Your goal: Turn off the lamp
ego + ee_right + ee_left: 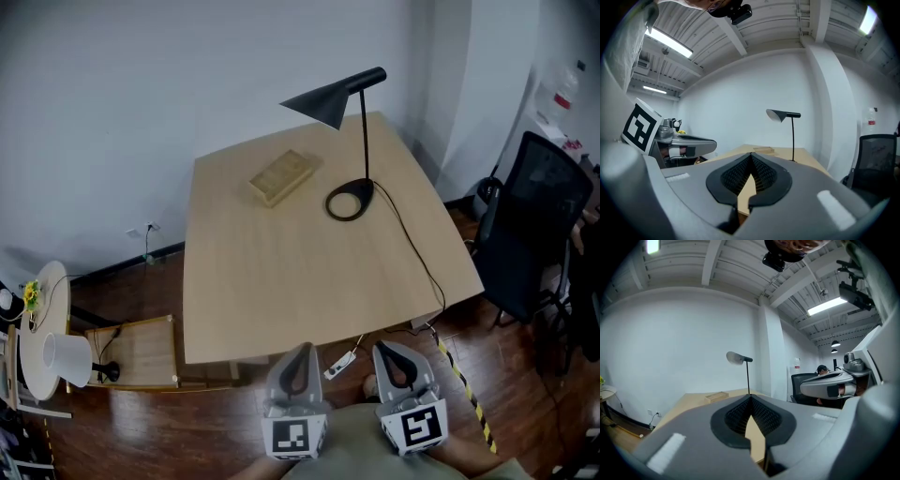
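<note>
A black desk lamp stands at the far right of the pale wooden table point(253, 281), with its ring base point(350, 201) on the top and its cone shade point(323, 101) pointing left; I see no glow under it. The lamp point(736, 357) shows far ahead in the left gripper view, and the lamp point(782, 115) likewise in the right gripper view. My left gripper point(300, 350) and right gripper point(386, 347) hang side by side just short of the table's near edge, well away from the lamp. Both are shut on nothing, as the left gripper point(750, 398) and right gripper point(751, 154) show close up.
A flat wooden block point(280, 175) lies left of the lamp. The lamp's cable point(412, 248) runs over the table's right front edge to a power strip point(339, 364) on the floor. A black office chair point(530, 225) stands at right. A round white side table point(37, 347) and a low wooden stool point(141, 352) stand at left.
</note>
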